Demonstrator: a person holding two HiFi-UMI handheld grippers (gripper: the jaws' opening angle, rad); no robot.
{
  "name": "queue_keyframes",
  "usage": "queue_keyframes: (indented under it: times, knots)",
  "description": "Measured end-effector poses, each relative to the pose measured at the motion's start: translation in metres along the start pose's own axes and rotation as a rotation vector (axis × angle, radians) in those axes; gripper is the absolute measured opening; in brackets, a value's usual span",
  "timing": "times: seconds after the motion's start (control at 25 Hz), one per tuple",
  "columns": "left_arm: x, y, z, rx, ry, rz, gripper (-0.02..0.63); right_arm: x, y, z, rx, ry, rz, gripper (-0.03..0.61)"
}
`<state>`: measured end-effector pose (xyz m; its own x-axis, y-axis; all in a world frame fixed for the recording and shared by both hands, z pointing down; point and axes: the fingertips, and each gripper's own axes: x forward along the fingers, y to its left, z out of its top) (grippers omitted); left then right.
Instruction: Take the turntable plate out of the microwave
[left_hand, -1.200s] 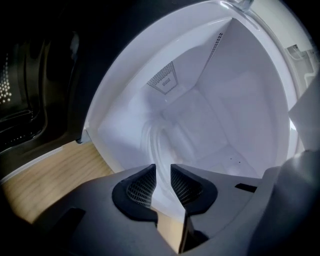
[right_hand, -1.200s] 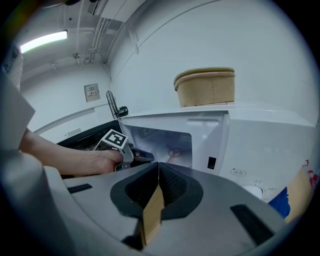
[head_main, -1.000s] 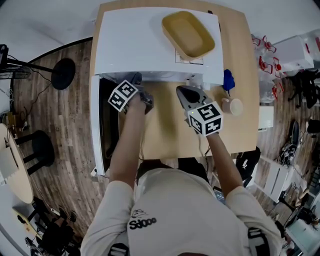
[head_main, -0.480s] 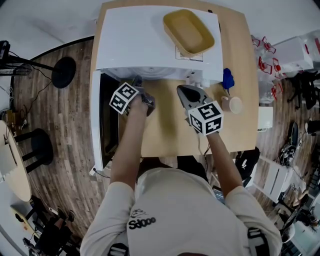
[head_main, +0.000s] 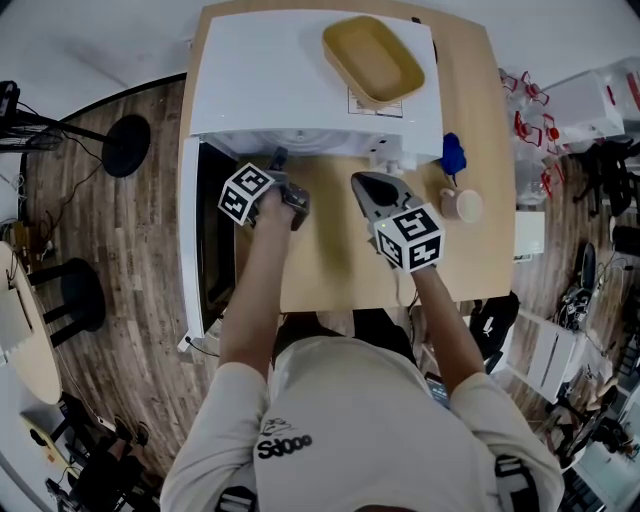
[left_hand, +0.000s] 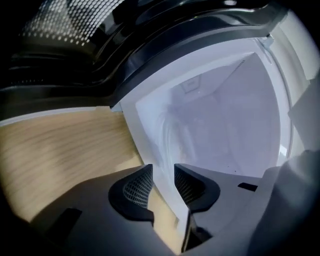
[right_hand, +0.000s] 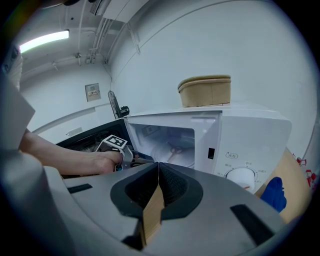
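The white microwave stands on the wooden table with its door swung open to the left. The turntable plate lies inside the cavity, clear glass over a three-armed ring. My left gripper is at the left side of the cavity's mouth. Its jaws are opening, and nothing is pressed between the pads. Only the cavity's white front edge shows through the gap. My right gripper hangs shut and empty over the table in front of the microwave. The cavity's inside is blurred in the left gripper view.
A tan oval tray rests on the microwave's top. To the right of the microwave are a blue object and a small beige cup. The control dial is on the microwave's right front. Bare tabletop lies before the opening.
The left gripper has shifted a little at the microwave's mouth. The right gripper has stayed where it was.
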<state>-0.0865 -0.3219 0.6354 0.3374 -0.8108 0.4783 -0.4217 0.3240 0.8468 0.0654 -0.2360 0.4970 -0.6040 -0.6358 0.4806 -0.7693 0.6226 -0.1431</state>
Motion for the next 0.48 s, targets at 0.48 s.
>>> queue_keyframes:
  times: [0.48]
  knots:
    - [0.015,-0.009,-0.02,-0.019,0.021,-0.031,0.106,-0.004,-0.013,-0.012,0.016,0.021,-0.017,0.006]
